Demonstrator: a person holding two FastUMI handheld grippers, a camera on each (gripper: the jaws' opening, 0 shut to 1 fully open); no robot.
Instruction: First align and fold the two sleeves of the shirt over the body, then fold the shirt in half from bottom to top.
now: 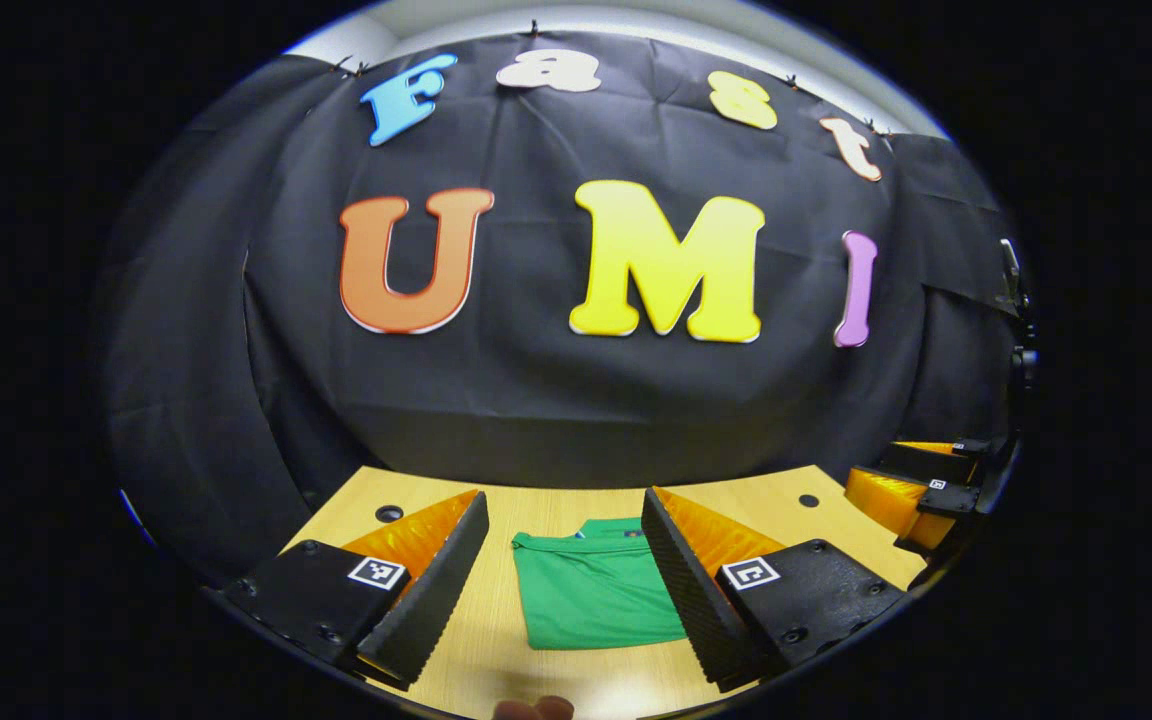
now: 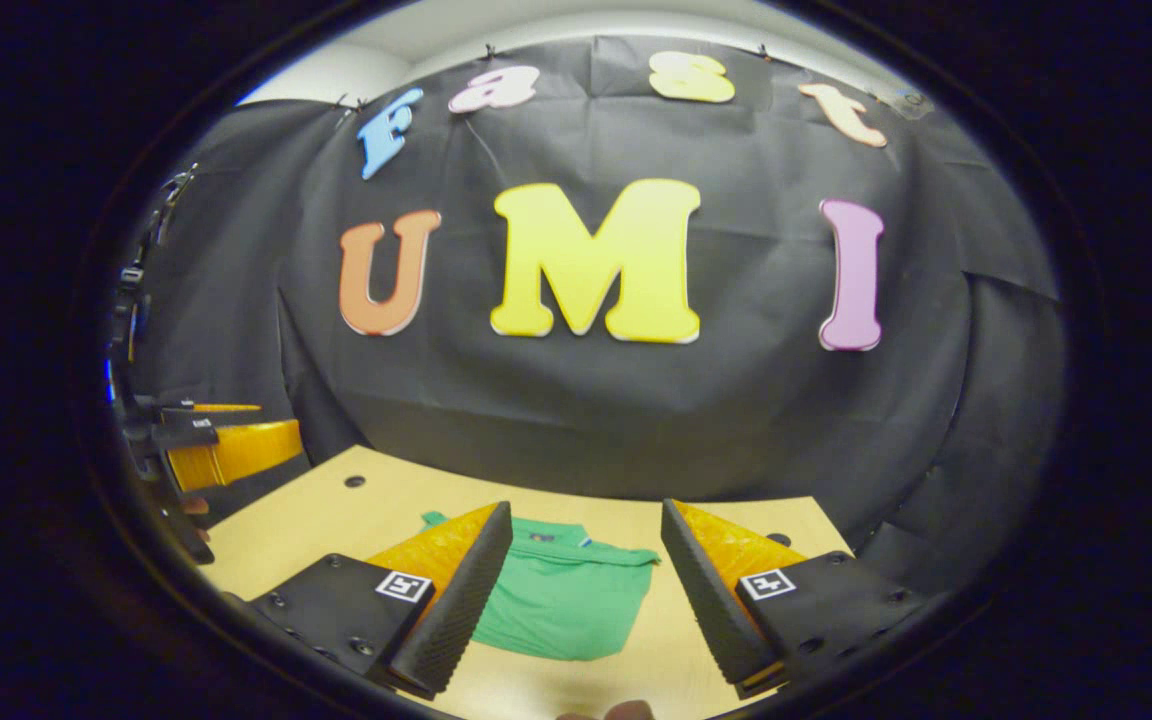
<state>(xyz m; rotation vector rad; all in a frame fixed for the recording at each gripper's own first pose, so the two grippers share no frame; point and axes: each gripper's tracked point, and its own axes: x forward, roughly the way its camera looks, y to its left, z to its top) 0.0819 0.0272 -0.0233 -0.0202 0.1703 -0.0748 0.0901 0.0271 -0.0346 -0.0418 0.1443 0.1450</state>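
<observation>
A green shirt [image 1: 591, 590] lies folded into a compact rectangle on the wooden table [image 1: 556, 495], collar toward the far wall. My left gripper [image 1: 561, 585] hovers above the near edge of the table, open, with the shirt seen between its fingers and nothing held. In the right gripper view the same shirt [image 2: 566, 595] lies flat beyond my right gripper [image 2: 586, 590], which is also open and empty. The right gripper [image 1: 926, 490] also shows at the far right of the left gripper view, and the left gripper [image 2: 206, 445] at the far left of the right gripper view.
The table [image 2: 356, 520] has small round holes [image 1: 389, 513] near its far corners. The black cloth wall rises right behind the table's far edge. A fingertip [image 1: 536, 708] shows at the bottom of the left gripper view.
</observation>
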